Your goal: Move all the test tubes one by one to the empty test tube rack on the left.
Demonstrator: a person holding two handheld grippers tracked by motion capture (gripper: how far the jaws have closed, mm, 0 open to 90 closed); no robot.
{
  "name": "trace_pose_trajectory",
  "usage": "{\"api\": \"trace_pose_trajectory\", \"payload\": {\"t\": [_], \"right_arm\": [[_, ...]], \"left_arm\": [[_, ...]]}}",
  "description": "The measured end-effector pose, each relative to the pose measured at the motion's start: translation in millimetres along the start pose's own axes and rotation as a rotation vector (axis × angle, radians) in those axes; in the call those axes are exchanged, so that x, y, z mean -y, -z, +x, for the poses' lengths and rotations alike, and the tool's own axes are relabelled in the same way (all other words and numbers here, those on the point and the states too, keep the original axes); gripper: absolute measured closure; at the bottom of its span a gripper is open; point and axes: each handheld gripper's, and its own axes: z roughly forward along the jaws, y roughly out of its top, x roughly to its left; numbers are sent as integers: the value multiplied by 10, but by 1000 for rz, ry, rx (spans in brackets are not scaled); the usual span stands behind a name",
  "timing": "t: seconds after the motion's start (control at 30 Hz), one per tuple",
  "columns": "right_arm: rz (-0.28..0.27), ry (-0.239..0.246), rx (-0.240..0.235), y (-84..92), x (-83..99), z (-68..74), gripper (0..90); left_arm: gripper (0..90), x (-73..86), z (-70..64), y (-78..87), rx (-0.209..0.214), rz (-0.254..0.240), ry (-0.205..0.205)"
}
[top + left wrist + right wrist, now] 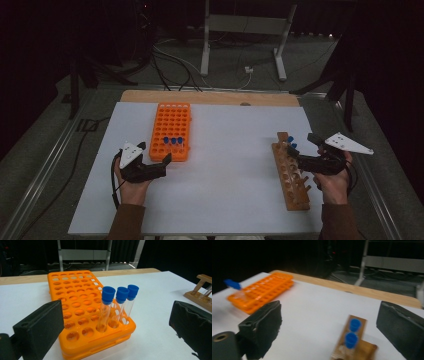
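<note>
**Three tubes parked in the orange rack, two left in the wooden one**

So here's where we're at. The bright orange plastic tube rack with its grid of round holes point(75, 310) sits on the white worktop point(225, 170), toward the left half. It's holding three clear test tubes with blue caps point(117, 307), all side by side in the rack's near row at its right-hand end, as we see them from the left gripper view. They lean a bit rather than standing dead straight. Every other hole we can see in that rack is bare.

Over on the right, the long brown wooden tube rack point(291, 175) lies on the worktop well apart from the orange one. Two clear blue-capped tubes point(352, 333) stand in it at its far end, one behind the other; the right gripper view is blurry, so we can only really make out the caps.

Our left hand-held gripper point(155, 159) is just beside the near right corner of the orange rack, jaws spread wide with nothing between them. Our right hand-held gripper point(304, 149) is close to the two capped tubes, jaws also apart and not clamped on anything.
</note>
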Motion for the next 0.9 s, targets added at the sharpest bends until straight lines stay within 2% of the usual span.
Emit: {"api": "trace_pose_trajectory", "payload": {"t": [0.07,0.17,0.23,0.4,0.57,0.67,0.83,0.9], "right_arm": [[14,1,18,-27,39,-42,93],[30,-7,29,-88,113,-101,189],[53,-8,22,-138,162,-131,298],[133,-1,50,-268,268,-170,521],[188,4,67,-360,346,-197,690],[212,13,90,-396,363,-187,719],[217,10,102,-453,386,-166,746],[231,31,115,-471,395,-154,758]], "left_arm": [[7,1,-11,-14,9,6,-1],[7,-3,-31,-22,17,9,-4],[7,-10,-39,-21,21,4,-4],[7,-20,-40,-6,23,-1,-2],[7,-15,-32,-12,19,7,2],[7,-15,-26,-10,18,6,8],[8,-7,-12,-6,12,12,16],[7,-3,-6,-10,13,12,20]]}}
